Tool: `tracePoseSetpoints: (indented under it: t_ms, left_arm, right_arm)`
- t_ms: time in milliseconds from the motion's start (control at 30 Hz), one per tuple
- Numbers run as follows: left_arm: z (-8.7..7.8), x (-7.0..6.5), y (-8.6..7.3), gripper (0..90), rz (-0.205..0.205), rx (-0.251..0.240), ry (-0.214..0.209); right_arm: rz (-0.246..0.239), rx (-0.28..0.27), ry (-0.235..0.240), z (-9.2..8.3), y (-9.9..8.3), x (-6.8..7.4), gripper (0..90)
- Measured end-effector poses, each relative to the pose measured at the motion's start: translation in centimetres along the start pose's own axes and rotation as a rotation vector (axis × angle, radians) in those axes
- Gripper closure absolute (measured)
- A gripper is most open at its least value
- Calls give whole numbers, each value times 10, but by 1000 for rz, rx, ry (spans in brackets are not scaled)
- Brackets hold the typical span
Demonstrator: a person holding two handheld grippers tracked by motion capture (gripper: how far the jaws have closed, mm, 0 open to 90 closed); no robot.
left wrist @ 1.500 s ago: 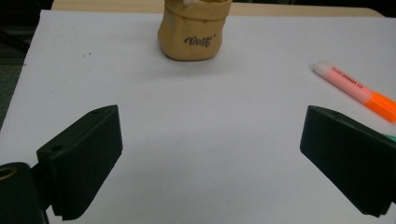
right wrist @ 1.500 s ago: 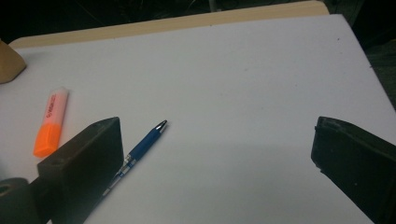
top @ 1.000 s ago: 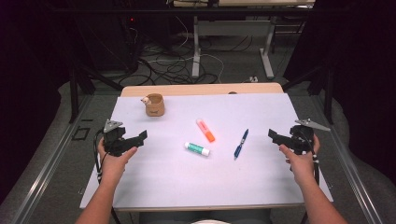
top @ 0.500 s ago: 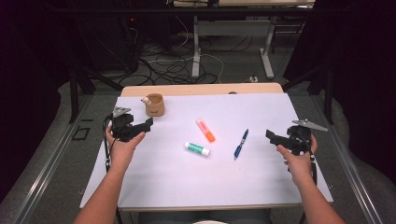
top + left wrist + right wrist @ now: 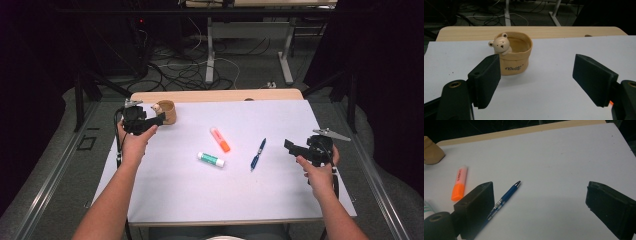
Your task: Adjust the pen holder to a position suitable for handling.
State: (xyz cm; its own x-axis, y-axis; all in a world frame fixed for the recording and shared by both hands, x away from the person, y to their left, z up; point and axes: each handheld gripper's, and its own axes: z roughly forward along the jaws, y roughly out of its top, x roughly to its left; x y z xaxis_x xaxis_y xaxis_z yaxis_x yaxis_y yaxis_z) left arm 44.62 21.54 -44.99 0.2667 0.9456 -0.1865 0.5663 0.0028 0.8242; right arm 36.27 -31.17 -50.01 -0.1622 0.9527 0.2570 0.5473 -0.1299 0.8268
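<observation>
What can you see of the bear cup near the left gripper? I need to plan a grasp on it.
The bear cup is a small tan holder, ceramic by its look, shaped like a soft bag with a rolled rim. A pale bear figure peeks over its rim, paws on the edge. Dark script runs across its front. It stands upright and looks empty, on the white table cover near the far left corner. Nothing grips it: the left gripper hovers just before it, jaws apart.

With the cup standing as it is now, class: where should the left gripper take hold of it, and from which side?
Probably the cup's rim wall on the side away from the bear, coming from above: it stands upright with its mouth open, and the left gripper, jaws apart, is beside it.
</observation>
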Motion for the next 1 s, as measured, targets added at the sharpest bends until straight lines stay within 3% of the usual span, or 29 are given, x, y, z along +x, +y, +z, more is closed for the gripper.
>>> tracePoseSetpoints:
  t_ms: [267,367,600,800,1000]
  left_arm:
    - [16,2,15,266,47,5,15]
    - [22,3,21,277,58,-13,20]
    - [30,7,36,295,54,-2,55]
    - [39,11,45,296,70,-14,29]
    - [52,17,46,322,43,5,26]
  right_arm:
    - [-3,7,-2,1,-2,-2,78]
    - [11,8,-3,0,-2,-1,78]
    - [16,16,-7,-1,-2,-2,78]
    - [17,2,-6,-1,-3,-2,86]
    - [8,21,-3,0,-3,-2,152]
